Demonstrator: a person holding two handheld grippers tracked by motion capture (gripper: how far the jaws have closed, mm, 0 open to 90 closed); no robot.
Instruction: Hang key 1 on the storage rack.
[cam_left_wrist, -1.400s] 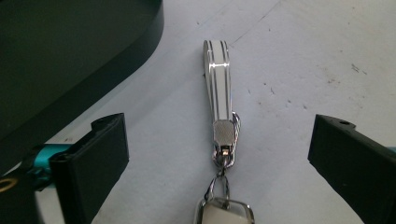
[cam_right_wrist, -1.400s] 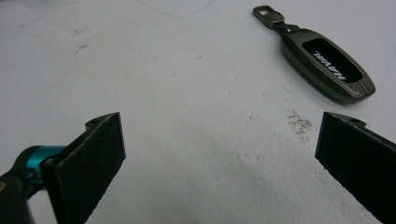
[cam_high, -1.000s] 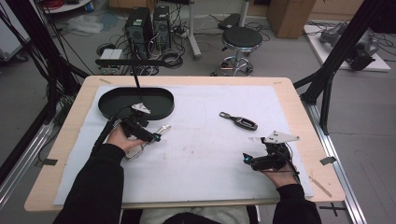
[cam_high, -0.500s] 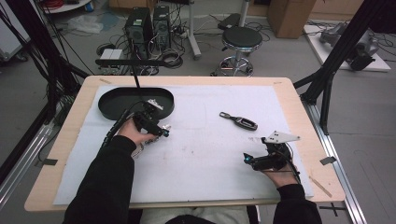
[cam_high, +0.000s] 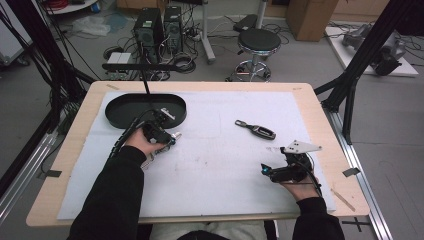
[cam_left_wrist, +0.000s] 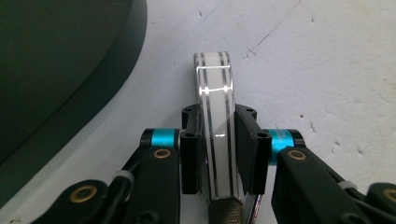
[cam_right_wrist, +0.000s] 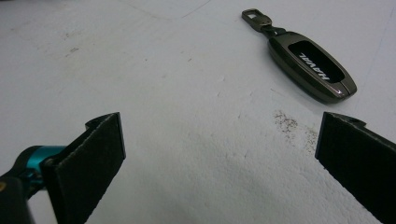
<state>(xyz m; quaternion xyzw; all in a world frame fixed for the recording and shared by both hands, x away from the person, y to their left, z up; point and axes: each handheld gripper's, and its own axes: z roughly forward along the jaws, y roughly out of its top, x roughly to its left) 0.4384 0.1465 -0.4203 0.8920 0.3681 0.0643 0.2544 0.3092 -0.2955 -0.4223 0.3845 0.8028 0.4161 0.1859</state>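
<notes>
White foam sheeting covers the table (cam_high: 320, 107). Beside the black tray (cam_high: 120, 107), the left gripper (cam_left_wrist: 218, 156) clamps a glossy white key fob (cam_left_wrist: 215, 98) across its flat sides; rigid, light, probably slippery. Right gripper (cam_right_wrist: 219, 158) gapes near the dark car key (cam_right_wrist: 310, 60).

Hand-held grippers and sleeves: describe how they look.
The left hand-held gripper has black jaws with flat pads, cyan collars at their bases and brass-coloured screws. The right hand-held gripper has the same flat black pads and a cyan collar; in the high view it carries a grey three-cornered plate. A black cable trails from the left one. Both sleeves are black.
</notes>
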